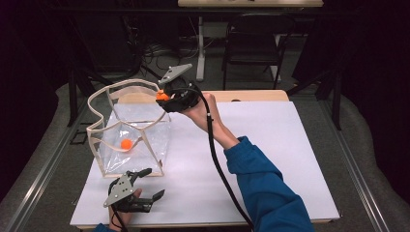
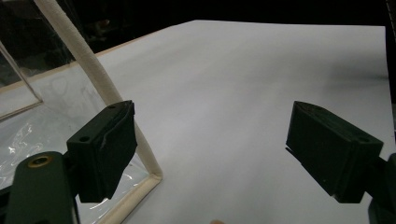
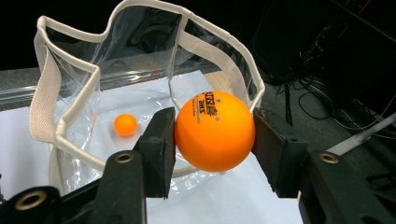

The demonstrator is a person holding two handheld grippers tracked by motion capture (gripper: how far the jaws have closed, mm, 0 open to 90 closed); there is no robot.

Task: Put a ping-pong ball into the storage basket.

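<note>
Right tongs [image 3: 215, 140] pinching an orange ball [image 3: 215, 131], one jaw on each side, black print visible on the ball's top. In the high view the right tongs [image 1: 162, 99] sit raised at the far right rim of the clear bag [image 1: 140, 126], ball [image 1: 162, 96] just at the rim edge. Right hand [image 1: 200, 112] holds them, blue sleeve [image 1: 263, 188] coming in from the bottom.

Bag is clear plastic with cream trim, standing open on the white worktop [image 1: 270, 145], left of centre. Second, smaller-looking orange ball [image 1: 126, 143] lies on the bag floor; right gripper view shows it [image 3: 125, 124] inside, beyond the left jaw.

Left tongs [image 1: 147, 182] near the front edge of the worktop, just in front of the bag's near corner, jaws spread wide, nothing between them. Left gripper view: tongs [image 2: 212, 149] open over bare worktop, bag's trimmed corner [image 2: 152, 176] just beside the left jaw.
</note>
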